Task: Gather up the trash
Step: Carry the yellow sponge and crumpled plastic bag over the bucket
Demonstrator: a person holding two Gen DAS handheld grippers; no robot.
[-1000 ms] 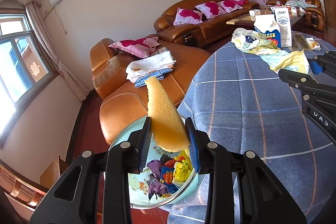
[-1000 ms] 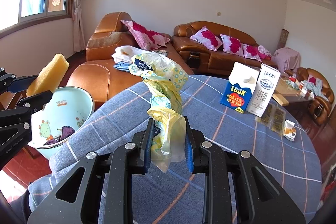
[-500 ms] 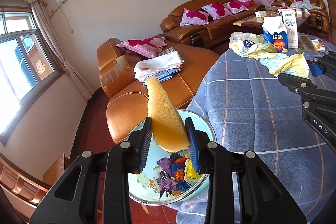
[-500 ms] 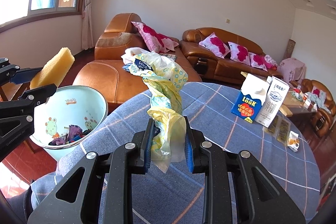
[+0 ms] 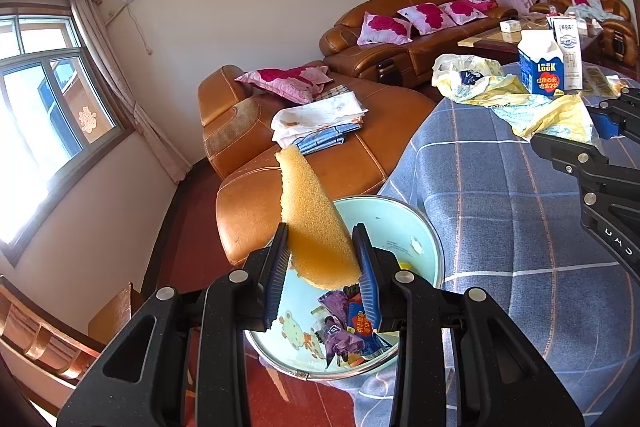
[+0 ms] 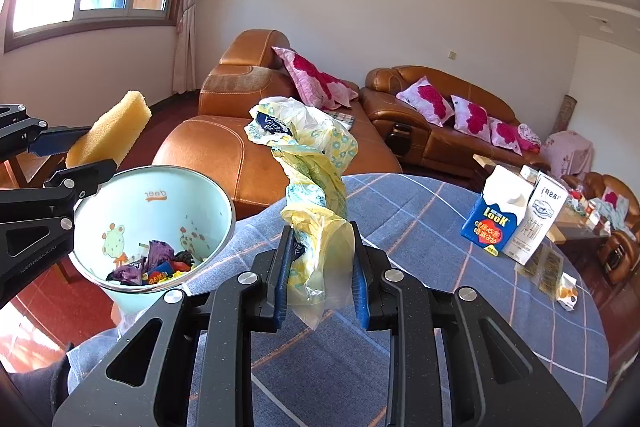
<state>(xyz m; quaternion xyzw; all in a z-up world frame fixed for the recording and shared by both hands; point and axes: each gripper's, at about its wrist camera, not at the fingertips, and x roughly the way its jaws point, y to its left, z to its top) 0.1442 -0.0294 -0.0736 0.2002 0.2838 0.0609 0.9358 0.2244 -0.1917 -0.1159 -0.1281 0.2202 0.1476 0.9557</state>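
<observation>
Left wrist view: left gripper (image 5: 322, 259) clamps a yellow sponge (image 5: 314, 227) above the wrapper-filled bin (image 5: 420, 227); right gripper (image 6: 320, 259) pinches a crumpled plastic bag (image 6: 316, 179).

Both grippers clamped and tilted downward

The left gripper (image 5: 322, 259) pinches a sponge (image 5: 310, 219) between its pads, angled down; the right gripper (image 6: 320, 259) squeezes a crumpled bag (image 6: 312, 187), pointing likewise, just to the left one's right.
</observation>
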